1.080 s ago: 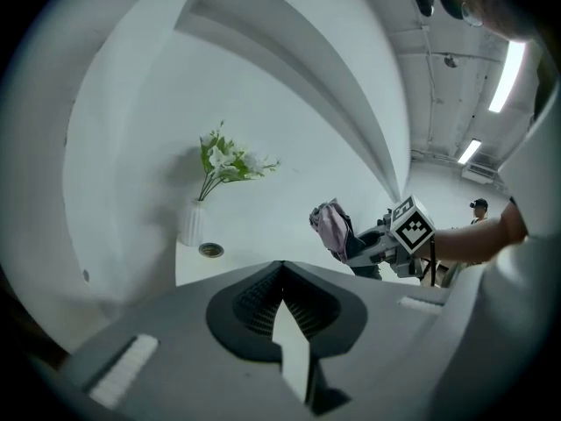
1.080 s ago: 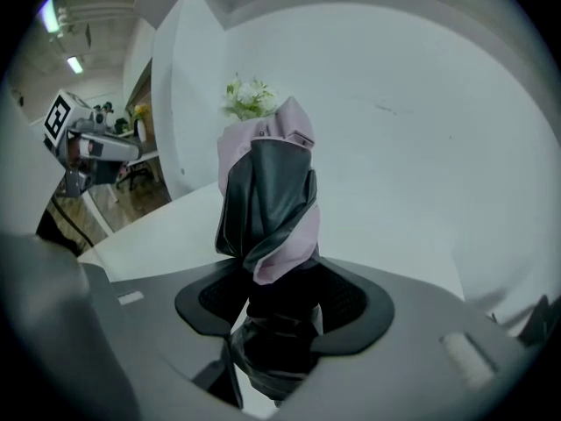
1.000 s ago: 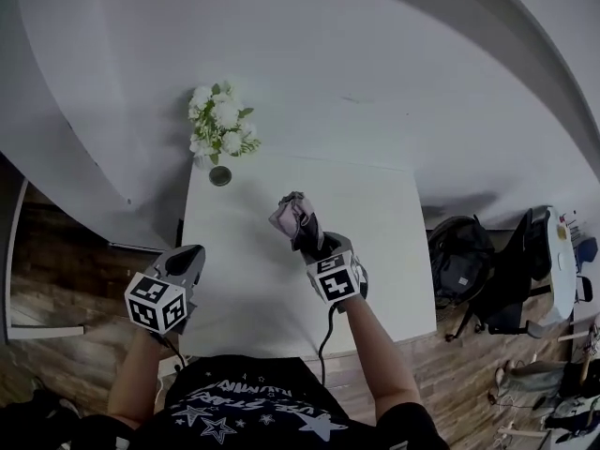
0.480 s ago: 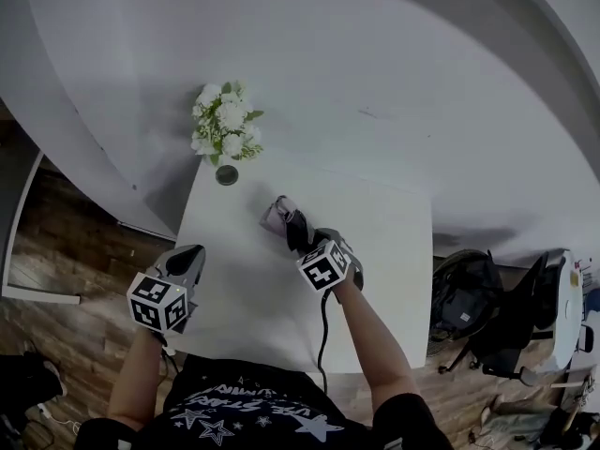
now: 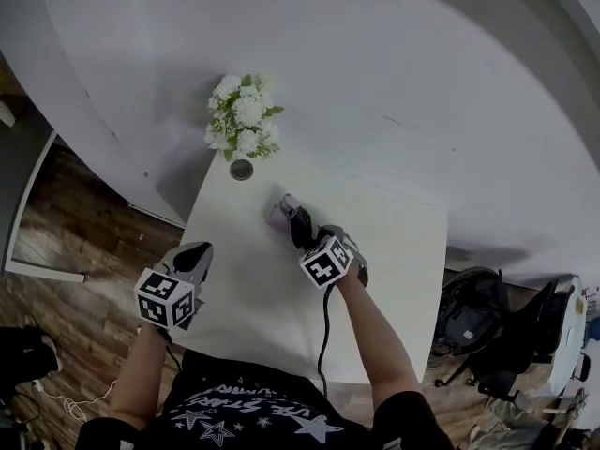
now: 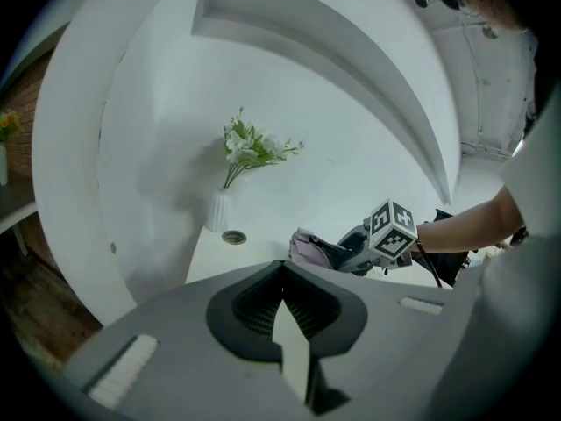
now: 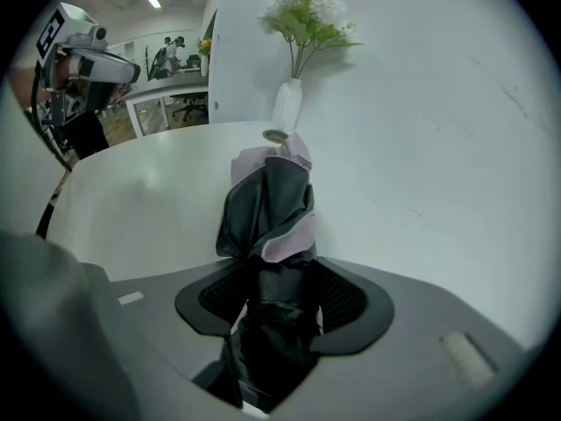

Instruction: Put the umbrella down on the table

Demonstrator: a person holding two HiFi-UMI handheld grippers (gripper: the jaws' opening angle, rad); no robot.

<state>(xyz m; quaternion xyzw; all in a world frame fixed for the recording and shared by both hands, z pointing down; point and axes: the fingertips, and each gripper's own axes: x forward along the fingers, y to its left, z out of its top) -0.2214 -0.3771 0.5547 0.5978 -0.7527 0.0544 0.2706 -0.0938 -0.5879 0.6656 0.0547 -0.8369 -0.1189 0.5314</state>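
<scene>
Lower than a second ago, the right gripper (image 5: 307,239) has carried the umbrella (image 7: 267,204) down toward the table (image 5: 394,251) and nearer the vase. The bundle that stood up off the surface earlier now lies low over it. The left gripper (image 6: 282,270) has sunk only a little.

The right gripper's jaws stand fairly wide and pinch the folded umbrella. Its black lower part fills the gap between the pads. Black and pale pink fabric sticks out forward past the tips, pointing away from the person. Whether the far end touches the tabletop cannot be told.

The left gripper's jaws are pressed together with nothing between them. It hangs at the near left edge of the table, well apart from the right gripper and the umbrella, which lie ahead of it and to its right.

Beyond the umbrella's tip, straight ahead of the right gripper, stands a slim white vase (image 7: 287,103) holding white flowers (image 5: 242,125) with green leaves. A small round dish (image 5: 242,169) sits on the table just in front of the vase, between it and the umbrella. What it holds cannot be made out.
</scene>
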